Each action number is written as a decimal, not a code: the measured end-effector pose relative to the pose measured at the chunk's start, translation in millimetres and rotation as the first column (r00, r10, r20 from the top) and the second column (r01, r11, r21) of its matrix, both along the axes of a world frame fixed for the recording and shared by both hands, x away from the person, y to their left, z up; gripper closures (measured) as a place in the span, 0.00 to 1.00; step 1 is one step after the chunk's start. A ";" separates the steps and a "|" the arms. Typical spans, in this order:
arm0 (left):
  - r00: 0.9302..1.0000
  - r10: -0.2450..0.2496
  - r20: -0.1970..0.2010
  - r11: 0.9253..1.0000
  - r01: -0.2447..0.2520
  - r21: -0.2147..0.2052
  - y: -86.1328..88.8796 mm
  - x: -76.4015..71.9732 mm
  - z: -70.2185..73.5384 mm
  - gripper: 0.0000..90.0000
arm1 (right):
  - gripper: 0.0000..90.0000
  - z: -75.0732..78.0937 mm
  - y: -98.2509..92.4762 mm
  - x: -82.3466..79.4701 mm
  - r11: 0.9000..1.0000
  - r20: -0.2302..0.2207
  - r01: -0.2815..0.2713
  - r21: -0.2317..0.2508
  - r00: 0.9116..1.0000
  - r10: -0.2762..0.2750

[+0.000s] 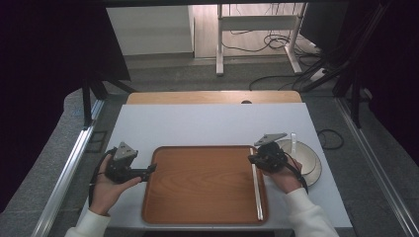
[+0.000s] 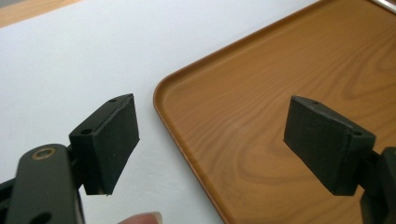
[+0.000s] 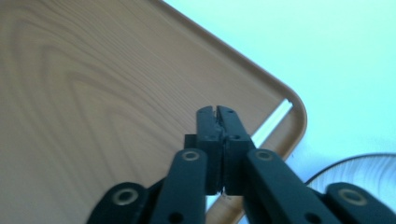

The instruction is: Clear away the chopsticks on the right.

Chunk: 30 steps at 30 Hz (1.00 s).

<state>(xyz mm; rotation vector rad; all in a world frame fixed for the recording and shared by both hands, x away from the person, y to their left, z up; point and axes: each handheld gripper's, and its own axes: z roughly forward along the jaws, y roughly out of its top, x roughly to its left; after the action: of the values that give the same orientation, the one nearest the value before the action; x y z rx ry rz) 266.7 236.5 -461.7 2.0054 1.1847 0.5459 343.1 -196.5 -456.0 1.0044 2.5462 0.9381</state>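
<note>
One thin white stick [image 1: 255, 190] lies in the tray [image 1: 202, 217]; light, slippery, best pinched mid-length. Right gripper [image 3: 218, 114] jaws pressed together, empty; left gripper [image 2: 212, 144] spread wide.

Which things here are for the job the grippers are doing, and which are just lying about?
For the job, it seems: wooden tray, white stick along its right edge, stacked plates beside the right gripper.
Just lying about: cables on the floor, white desk frame at the back.

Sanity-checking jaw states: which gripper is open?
The left gripper: its jaws stand wide apart at the tray's left rim, nothing between them. The right gripper has its jaws pressed together.
</note>
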 end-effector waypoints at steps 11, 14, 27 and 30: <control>0.999 -0.039 0.027 0.996 0.041 -0.083 -2.3 -7.8 4.5 0.19 | 0.50 26.7 -12.9 -1.1 0.991 0.083 -0.045 0.125 0.996 0.035; 0.999 -0.046 0.025 0.994 0.048 -0.096 -2.4 -9.5 5.8 0.19 | 0.47 37.9 -20.6 -3.1 0.988 0.103 -0.045 0.151 0.994 0.029; 0.999 -0.049 0.008 0.996 0.049 -0.079 -6.8 -8.4 6.6 0.18 | 0.42 48.6 -55.1 -9.3 0.988 0.117 0.020 0.154 0.992 -0.038; 0.998 -0.058 0.015 0.995 0.059 -0.079 -10.8 -7.7 10.2 0.18 | 0.42 46.7 -62.6 -10.8 0.986 0.105 0.043 0.162 0.993 -0.060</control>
<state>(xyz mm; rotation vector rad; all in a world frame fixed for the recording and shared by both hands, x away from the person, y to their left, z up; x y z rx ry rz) 259.0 225.7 -451.5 1.9601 1.1186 0.4747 332.2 -259.1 -409.3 1.0261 2.3751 1.1637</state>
